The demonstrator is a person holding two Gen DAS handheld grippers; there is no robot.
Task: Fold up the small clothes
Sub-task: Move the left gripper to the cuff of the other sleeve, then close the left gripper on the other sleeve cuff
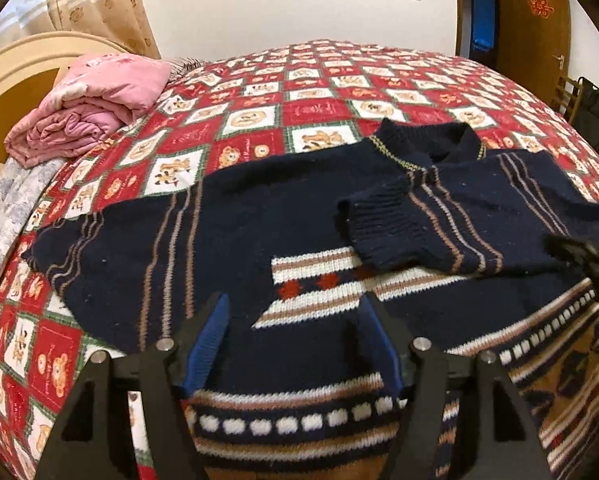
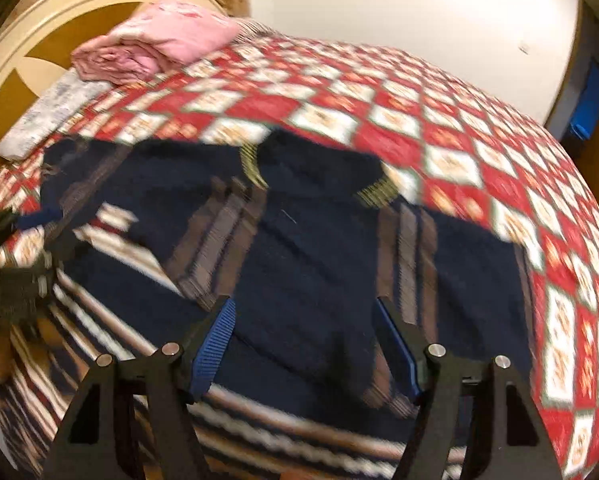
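Observation:
A navy knitted sweater (image 1: 227,232) with tan, white and red bands lies flat on the bed. Its right sleeve (image 1: 451,220) is folded across the chest; its left sleeve (image 1: 99,248) lies spread out to the left. My left gripper (image 1: 295,308) is open, hovering over the sweater's lower chest. My right gripper (image 2: 303,312) is open and empty above the folded sleeve (image 2: 299,260); that view is blurred. The right gripper shows at the right edge of the left wrist view (image 1: 591,256). The left gripper shows blurred at the left edge of the right wrist view (image 2: 15,264).
The bed has a red and white checked quilt (image 1: 299,92). A folded pink blanket (image 1: 95,104) and a grey patterned pillow (image 1: 7,208) lie by the cream headboard (image 1: 15,64). A wooden door (image 1: 535,20) and a dark bag (image 1: 595,116) stand at the far right.

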